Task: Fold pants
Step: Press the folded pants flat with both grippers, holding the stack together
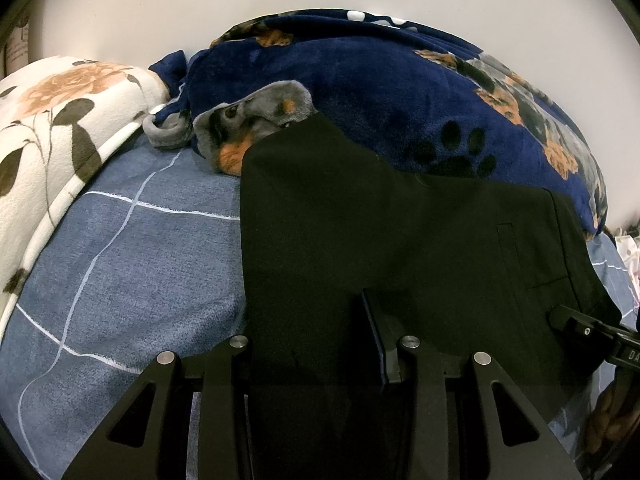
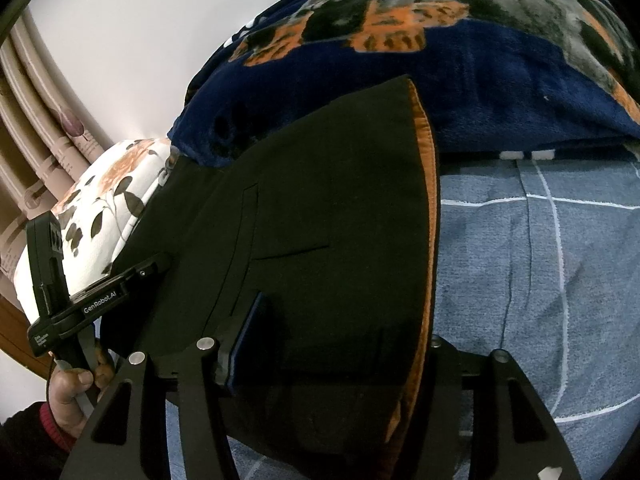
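Note:
The black pants [image 1: 380, 232] lie on the blue checked bed sheet [image 1: 132, 264], their far edge against the navy dog-print blanket [image 1: 380, 80]. My left gripper [image 1: 316, 320] is shut on the near left edge of the pants; its left finger is hidden under the cloth and only the right finger [image 1: 378, 340] shows. In the right wrist view the pants [image 2: 320, 220] show an orange lining along the waistband [image 2: 428, 208]. My right gripper [image 2: 340, 344] is shut on the near waistband end; its left finger [image 2: 248, 332] lies on top and the right one is hidden.
A white floral pillow [image 1: 52, 128] lies at the far left against the wall. The navy blanket [image 2: 460, 60] is heaped along the far side. A curtain [image 2: 36, 120] hangs at the left. The right gripper shows at the right edge of the left wrist view [image 1: 592, 332].

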The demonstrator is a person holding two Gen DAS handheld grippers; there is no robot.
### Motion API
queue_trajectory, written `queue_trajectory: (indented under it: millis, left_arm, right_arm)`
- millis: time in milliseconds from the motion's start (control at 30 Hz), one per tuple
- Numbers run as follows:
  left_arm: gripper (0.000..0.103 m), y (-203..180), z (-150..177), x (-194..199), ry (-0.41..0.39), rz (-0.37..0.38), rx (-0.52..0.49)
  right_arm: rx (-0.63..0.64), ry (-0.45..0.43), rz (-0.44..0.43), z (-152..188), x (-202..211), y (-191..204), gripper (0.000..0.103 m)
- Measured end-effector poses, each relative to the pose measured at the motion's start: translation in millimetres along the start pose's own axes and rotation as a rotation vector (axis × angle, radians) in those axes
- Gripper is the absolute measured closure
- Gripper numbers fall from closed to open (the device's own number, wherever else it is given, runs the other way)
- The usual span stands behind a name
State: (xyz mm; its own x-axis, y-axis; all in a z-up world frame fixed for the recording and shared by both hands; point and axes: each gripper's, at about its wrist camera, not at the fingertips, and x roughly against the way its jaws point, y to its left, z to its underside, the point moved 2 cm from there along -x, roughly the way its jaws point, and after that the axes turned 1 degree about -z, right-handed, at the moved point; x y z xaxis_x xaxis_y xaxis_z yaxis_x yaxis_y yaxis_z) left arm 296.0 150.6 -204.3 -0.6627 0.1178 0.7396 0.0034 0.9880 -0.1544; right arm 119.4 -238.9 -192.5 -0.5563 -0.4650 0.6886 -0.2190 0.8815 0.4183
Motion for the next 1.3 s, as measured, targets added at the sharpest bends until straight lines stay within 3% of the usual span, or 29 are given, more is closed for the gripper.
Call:
queue_trajectory:
  millis: [1300]
  left_arm:
    - [0.064,-0.6,-0.6,-0.3,0.001,-0.012,0.005]
  right_arm:
    - [0.016,-0.002,0.006,6.6,0.3,4.3,0.043]
